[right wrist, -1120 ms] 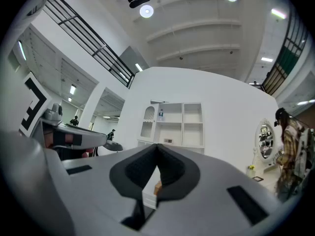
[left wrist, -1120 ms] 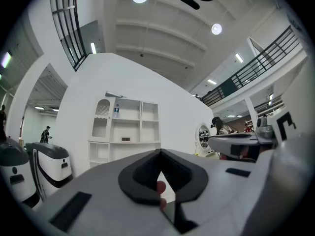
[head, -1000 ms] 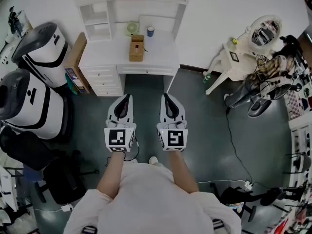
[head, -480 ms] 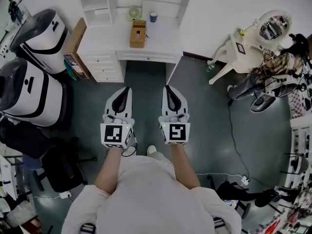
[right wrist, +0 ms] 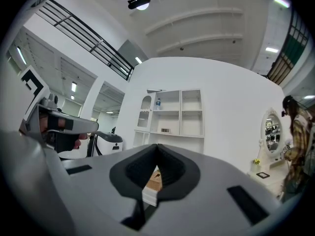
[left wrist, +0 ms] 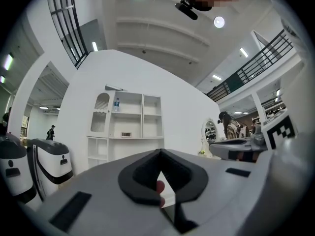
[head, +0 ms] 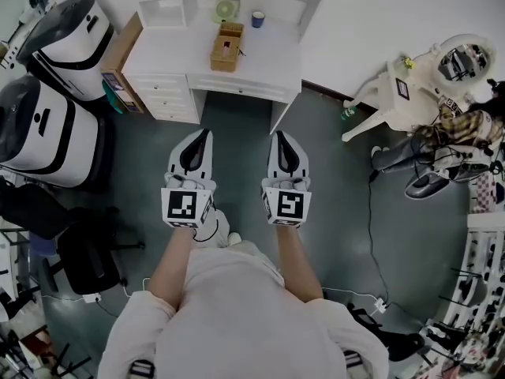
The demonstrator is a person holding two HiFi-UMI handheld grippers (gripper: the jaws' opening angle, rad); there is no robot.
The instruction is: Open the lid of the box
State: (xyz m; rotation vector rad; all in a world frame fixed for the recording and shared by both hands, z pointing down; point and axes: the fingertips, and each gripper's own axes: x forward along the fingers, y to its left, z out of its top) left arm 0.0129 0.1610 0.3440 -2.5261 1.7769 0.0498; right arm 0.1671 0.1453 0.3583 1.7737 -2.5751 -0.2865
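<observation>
A tan box (head: 227,46) with its lid down stands on the white desk (head: 268,58) at the top of the head view. The same box (right wrist: 154,180) shows through the slit between the jaws in the right gripper view. My left gripper (head: 204,136) and right gripper (head: 279,138) are held side by side over the dark floor. Both point at the desk, well short of it. Each has its jaws together with nothing in them. Neither touches the box.
A blue cup (head: 258,19) and a small green round thing (head: 226,9) stand behind the box. Two large white-and-black machines (head: 43,129) and a cardboard carton (head: 120,58) are left of the desk. A black chair (head: 87,255) stands lower left; a white plastic chair (head: 387,101) and a person (head: 465,125) are at right.
The person has stepped forward; a shoe now shows under the left gripper. Desk and box have slid toward the top of the head view. Both grippers moved along, still shut.
</observation>
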